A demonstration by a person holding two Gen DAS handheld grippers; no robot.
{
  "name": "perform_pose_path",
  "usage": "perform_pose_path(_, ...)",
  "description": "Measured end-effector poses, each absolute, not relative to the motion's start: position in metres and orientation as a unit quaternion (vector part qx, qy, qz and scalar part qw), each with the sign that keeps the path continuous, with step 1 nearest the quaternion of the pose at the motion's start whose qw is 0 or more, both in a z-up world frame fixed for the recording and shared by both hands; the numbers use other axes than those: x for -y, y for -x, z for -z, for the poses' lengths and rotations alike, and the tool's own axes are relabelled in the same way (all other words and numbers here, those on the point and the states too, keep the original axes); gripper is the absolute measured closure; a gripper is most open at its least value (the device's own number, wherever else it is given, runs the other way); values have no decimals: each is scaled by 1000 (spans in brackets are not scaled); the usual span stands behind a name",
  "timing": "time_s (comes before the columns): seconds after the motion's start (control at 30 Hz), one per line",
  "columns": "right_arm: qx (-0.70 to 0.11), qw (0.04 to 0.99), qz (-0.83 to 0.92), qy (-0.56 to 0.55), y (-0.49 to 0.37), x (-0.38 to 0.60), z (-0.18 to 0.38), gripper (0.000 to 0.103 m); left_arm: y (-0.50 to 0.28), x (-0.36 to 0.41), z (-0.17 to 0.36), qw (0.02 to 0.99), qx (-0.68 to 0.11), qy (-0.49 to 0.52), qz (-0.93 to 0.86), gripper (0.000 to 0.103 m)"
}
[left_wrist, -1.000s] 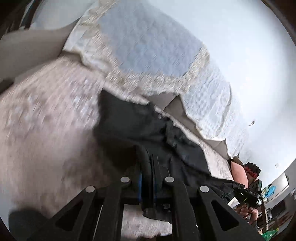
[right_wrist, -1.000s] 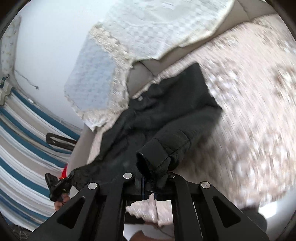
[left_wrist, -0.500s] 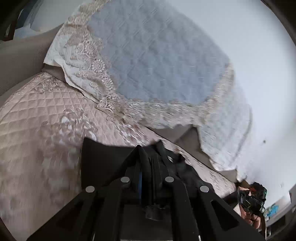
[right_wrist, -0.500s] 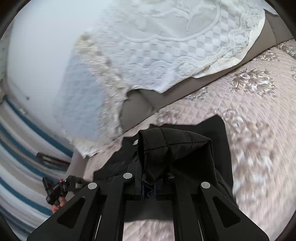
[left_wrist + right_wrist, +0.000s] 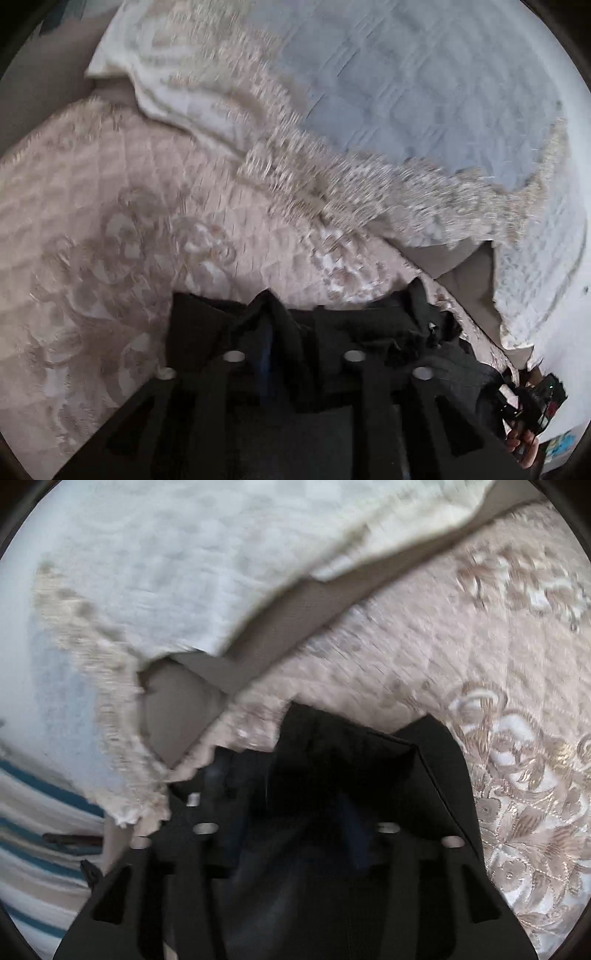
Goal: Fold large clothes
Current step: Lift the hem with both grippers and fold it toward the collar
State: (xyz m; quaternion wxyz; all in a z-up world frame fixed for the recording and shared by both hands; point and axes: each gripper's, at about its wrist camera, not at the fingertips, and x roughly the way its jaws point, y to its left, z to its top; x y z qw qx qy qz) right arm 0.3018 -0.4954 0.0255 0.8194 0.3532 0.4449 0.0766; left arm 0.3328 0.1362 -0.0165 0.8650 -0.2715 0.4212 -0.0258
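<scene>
Between the parting fingers of the left gripper (image 5: pixel 291 343) a peak of the black garment (image 5: pixel 369 332) stands up, the jaws opening around it with cloth between them. On the garment's other end the right gripper (image 5: pixel 295 812) is likewise opening, a dark fold bunched between its fingers. Under the garment lies the pinkish quilted sofa cover (image 5: pixel 110 229), embroidered with flowers. Beyond the garment, white lace-edged throws (image 5: pixel 184 572) drape the sofa back. Right of the garment in the left view, a hand (image 5: pixel 524 446) grips the other tool.
</scene>
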Motion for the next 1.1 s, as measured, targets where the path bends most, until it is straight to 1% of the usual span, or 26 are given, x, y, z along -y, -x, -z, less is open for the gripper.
perform_pose_path(0.03, -431, 825, -83, -356, -293, 500, -32, 47, -326, -139, 8, 872, -409, 267, 24, 54)
perform_pose_path(0.1, -416, 837, -72, -347, -271, 509, -44, 45, -313, -147, -6, 883, -389, 264, 9, 46)
perform_pose_path(0.17, -422, 851, -55, -309, -251, 508, -49, 44, -295, -153, -16, 888, -378, 261, 7, 45)
perform_pose_path(0.23, -429, 861, -48, -269, -224, 504, -52, 44, -275, -155, -18, 889, -381, 256, 11, 41)
perform_pose_path(0.33, -430, 867, -31, -251, -189, 502, -48, 44, -244, -151, -11, 886, -394, 244, 7, 36)
perform_pose_path(0.37, -427, 867, -24, -255, -176, 504, -45, 43, -232, -152, -5, 881, -404, 247, 2, 36)
perform_pose_path(0.43, -419, 862, -15, -286, -149, 507, -39, 37, -215, -152, 6, 869, -420, 261, 2, 36)
perform_pose_path(0.47, -417, 859, -14, -297, -143, 506, -36, 35, -206, -152, 12, 864, -427, 267, 1, 36)
perform_pose_path(0.53, -420, 854, -10, -307, -137, 502, -34, 28, -194, -150, 21, 855, -435, 281, -5, 36)
perform_pose_path(0.6, -433, 843, 14, -319, -135, 499, -31, 28, -187, -143, 29, 845, -451, 286, -12, 36)
perform_pose_path(0.67, -417, 845, 26, -334, -126, 501, -34, 28, -178, -140, 32, 837, -452, 308, -15, 36)
perform_pose_path(0.73, -419, 838, 23, -350, -121, 499, -26, 27, -173, -137, 34, 832, -449, 327, -3, 31)
perform_pose_path(0.77, -436, 827, 9, -356, -126, 497, -15, 27, -174, -134, 36, 831, -451, 326, -2, 31)
perform_pose_path(0.83, -457, 813, 2, -362, -137, 494, -1, 27, -181, -130, 41, 832, -455, 319, -2, 31)
perform_pose_path(0.97, -445, 814, 5, -372, -163, 495, 5, 25, -203, -132, 38, 834, -440, 333, -14, 30)
perform_pose_path(1.0, -443, 813, 10, -378, -171, 497, 7, 25, -208, -134, 41, 830, -439, 343, -24, 34)
perform_pose_path(1.03, -442, 812, 13, -381, -174, 498, 9, 26, -211, -137, 44, 826, -440, 351, -32, 45)
perform_pose_path(1.07, -443, 811, 22, -382, -179, 498, 11, 29, -216, -138, 47, 824, -441, 353, -41, 50)
perform_pose_path(1.1, -448, 812, 28, -373, -181, 496, 10, 44, -216, -139, 48, 824, -442, 352, -45, 59)
